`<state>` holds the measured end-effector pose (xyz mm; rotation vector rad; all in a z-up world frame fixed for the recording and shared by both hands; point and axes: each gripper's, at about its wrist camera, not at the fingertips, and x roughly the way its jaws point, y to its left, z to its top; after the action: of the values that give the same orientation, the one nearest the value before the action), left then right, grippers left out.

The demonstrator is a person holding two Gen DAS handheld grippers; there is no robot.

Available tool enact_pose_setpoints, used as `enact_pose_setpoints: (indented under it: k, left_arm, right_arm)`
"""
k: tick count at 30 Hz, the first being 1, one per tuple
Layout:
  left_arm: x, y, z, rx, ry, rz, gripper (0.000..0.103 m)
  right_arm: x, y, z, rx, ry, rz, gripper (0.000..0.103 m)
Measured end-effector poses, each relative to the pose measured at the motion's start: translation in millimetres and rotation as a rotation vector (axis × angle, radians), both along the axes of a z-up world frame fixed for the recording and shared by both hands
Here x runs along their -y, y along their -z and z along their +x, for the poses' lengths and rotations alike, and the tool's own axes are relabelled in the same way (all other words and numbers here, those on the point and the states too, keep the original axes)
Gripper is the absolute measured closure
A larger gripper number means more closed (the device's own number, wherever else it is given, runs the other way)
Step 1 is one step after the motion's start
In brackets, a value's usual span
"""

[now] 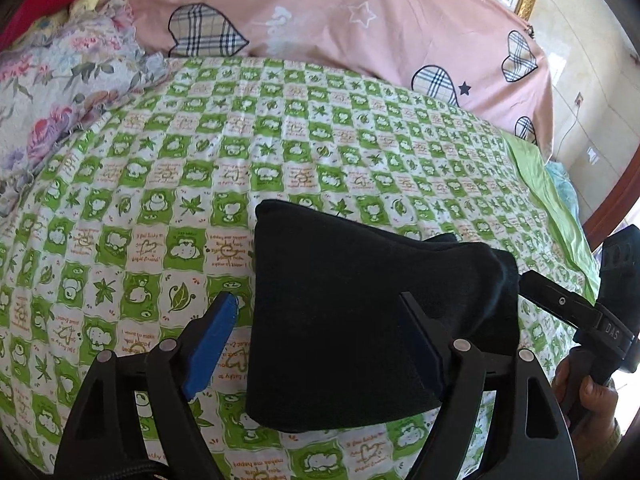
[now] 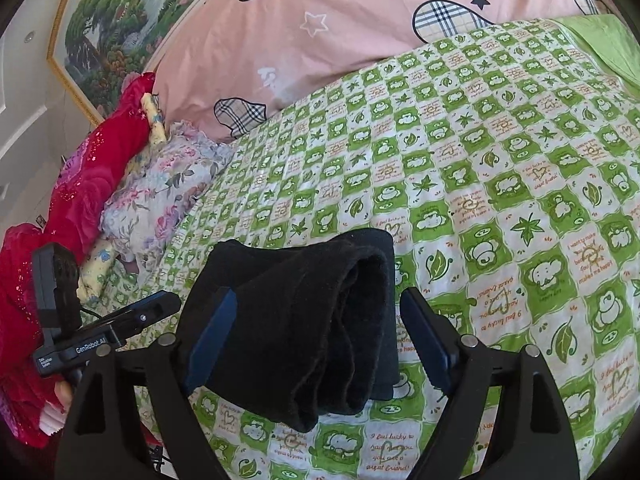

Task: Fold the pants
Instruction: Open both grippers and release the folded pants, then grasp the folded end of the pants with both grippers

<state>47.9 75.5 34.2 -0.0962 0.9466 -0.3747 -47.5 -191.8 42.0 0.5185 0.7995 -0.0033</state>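
Both jaw pairs stand spread wide, pinching nothing. Left gripper (image 1: 320, 344): 1 blue pad (image 1: 212, 344) lies clear of the folded black fleece pants (image 1: 360, 312); the other finger sits over the fabric, contact not determinable. Right gripper (image 2: 316, 340): its 2 fingers flank the same bundle, whose rolled layers show at the near end. The pants rest on the green-and-white checked cartoon bedsheet (image 1: 160, 184). Behind it lie a pink duvet with plaid hearts (image 1: 320, 12) and a floral ruffled pillow (image 1: 60, 92).
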Motion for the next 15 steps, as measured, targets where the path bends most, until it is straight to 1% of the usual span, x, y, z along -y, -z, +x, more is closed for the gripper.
enact_pose_setpoints:
  k: [12,14,15]
  left_arm:
    - [2.0,25.1,34.0,-0.113,0.022,-0.037,0.022]
    - [2.2,28.3,36.2,-0.123,0.016,-0.042,0.022]
    - [2.6,29.6,36.6,-0.124,0.013,-0.039,0.024]
  right_arm:
    - [2.9,14.0,8.6,-0.024,0.009,0.038,0.019]
    - [2.2,14.5,10.3,-0.019,-0.006,0.041,0.019]
    - [0.3,14.2,11.5,-0.014,-0.021,0.034,0.019]
